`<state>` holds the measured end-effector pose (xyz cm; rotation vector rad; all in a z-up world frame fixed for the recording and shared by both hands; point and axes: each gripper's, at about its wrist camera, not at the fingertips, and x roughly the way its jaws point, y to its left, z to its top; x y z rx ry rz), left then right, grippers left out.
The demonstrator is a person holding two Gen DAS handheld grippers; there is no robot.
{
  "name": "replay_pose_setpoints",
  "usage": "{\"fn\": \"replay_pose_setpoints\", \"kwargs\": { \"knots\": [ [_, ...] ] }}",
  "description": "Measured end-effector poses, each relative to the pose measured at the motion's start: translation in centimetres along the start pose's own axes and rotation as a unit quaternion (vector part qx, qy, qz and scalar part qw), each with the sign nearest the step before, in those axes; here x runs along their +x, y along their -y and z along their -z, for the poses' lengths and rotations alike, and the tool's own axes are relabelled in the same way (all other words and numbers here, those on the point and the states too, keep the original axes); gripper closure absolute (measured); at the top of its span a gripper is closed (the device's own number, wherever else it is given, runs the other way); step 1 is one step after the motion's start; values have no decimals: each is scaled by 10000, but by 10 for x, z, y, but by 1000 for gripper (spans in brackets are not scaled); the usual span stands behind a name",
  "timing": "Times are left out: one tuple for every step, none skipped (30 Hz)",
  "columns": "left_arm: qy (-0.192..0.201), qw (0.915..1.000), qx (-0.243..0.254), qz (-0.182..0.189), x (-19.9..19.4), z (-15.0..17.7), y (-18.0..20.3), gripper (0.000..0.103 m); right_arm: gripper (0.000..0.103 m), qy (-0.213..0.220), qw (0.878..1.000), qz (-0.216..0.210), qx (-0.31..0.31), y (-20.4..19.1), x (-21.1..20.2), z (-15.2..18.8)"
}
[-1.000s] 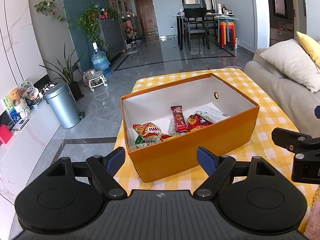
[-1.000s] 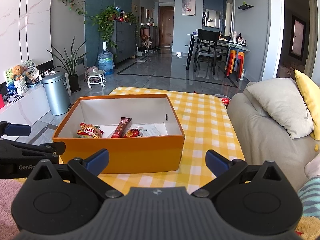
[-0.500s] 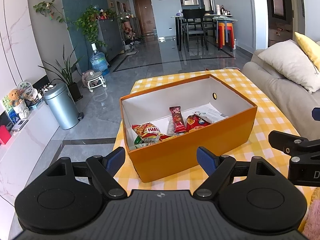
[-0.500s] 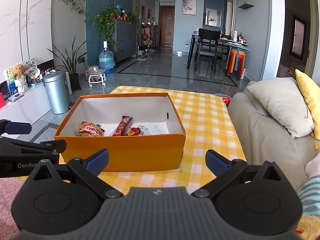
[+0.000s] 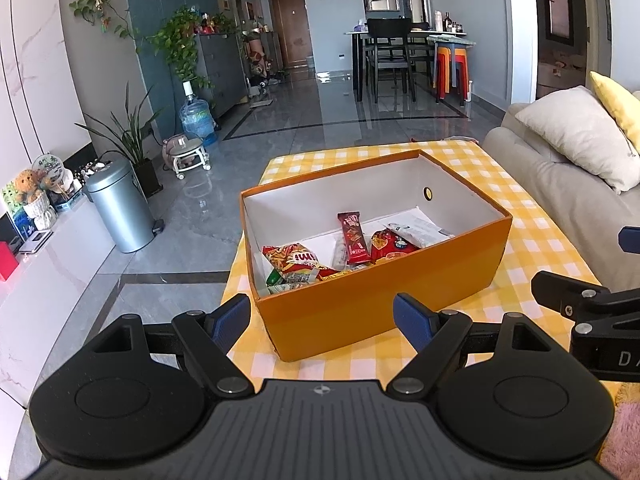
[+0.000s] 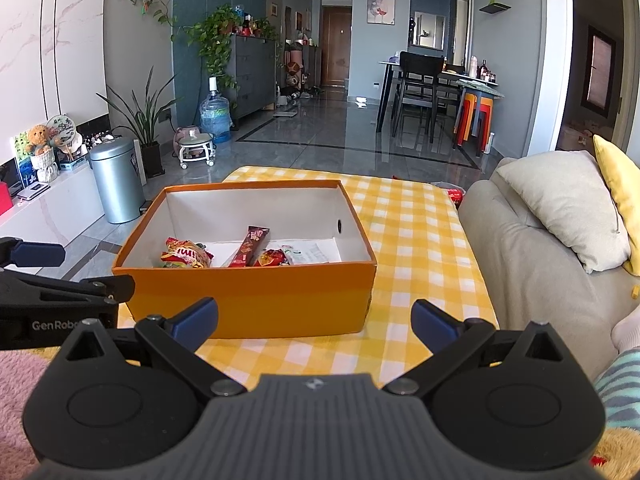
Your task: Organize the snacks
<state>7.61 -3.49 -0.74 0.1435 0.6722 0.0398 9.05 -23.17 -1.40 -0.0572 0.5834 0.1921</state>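
The orange box stands on the table with the yellow checked cloth, at 12 o'clock from both tools. Inside it lie the snacks, touching one another. The left tool and the right tool are both wide open and hold nothing.

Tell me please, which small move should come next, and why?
Probably none beyond pulling back: both grippers, left and right, are open and empty, the snacks lie inside the box, and no loose snack shows on the tablecloth.
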Motion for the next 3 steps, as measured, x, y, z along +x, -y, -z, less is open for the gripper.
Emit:
{"fn": "replay_pose_setpoints", "kwargs": {
  "knots": [
    [-2,10000,-12,5,0,0,0,8,4,-10,10000,1,-2,0,0,0],
    [-6,10000,-21,12,0,1,0,8,4,-20,10000,2,-2,0,0,0],
    [-12,10000,-33,19,0,1,0,8,4,-29,10000,4,0,0,0,0]
  ]
}}
